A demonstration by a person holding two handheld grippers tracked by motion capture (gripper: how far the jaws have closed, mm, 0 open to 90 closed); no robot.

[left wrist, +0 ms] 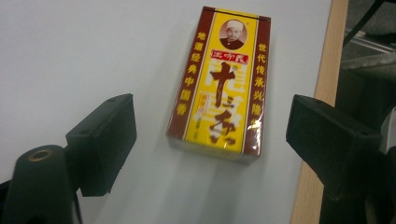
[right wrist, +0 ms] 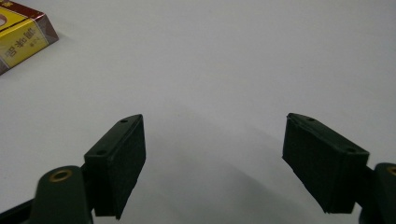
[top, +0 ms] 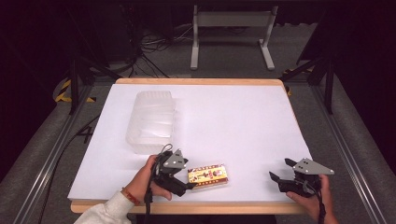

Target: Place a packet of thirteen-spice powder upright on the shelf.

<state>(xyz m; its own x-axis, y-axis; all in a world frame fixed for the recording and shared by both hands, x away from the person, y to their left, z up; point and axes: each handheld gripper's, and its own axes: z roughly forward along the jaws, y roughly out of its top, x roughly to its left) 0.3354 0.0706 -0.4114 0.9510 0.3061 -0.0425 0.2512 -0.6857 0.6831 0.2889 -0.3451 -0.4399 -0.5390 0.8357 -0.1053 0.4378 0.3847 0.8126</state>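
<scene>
A small yellow and dark red box (top: 208, 175) with printed characters lies flat near the table's front edge. In the left gripper view the box (left wrist: 218, 84) lies just ahead of my left gripper (left wrist: 210, 135), whose jaws stand apart on either side of its near end without touching it. From above, the left gripper (top: 187, 179) sits just left of the box, held by a hand in a white sleeve. My right gripper (top: 280, 175) rests open near the front right corner, with bare table between its jaws (right wrist: 212, 154). A corner of the box (right wrist: 21, 35) shows at its upper left.
A clear plastic container (top: 152, 121) stands at the table's left, beyond the left hand. The white table cover (top: 224, 126) ends at a wooden edge (left wrist: 322, 116) close to the box. A metal stand (top: 231, 32) and cables lie on the floor behind.
</scene>
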